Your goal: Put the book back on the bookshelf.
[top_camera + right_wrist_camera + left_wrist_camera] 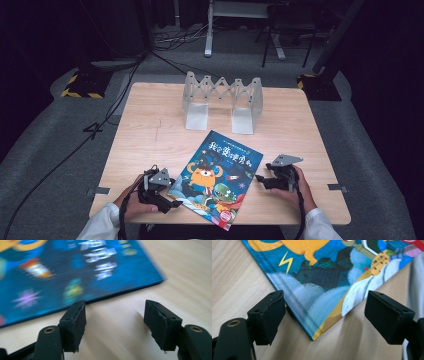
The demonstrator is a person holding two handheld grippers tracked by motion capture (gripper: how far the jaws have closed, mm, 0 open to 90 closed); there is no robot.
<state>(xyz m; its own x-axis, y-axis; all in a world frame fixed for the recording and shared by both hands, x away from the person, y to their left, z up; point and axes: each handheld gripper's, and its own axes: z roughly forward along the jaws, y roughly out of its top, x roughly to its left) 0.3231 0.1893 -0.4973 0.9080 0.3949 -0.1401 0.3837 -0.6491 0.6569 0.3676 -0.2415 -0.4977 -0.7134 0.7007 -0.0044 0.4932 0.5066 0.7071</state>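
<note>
High view: one book (216, 177), one bookend rack (223, 102), two grippers, left (172, 202) and right (260, 178), jaws wide.

Your light wood table (145, 135) holds a colourful picture book (216, 177) lying flat near you. A clear accordion bookstand (223, 101) stands twd the far edge.
</note>
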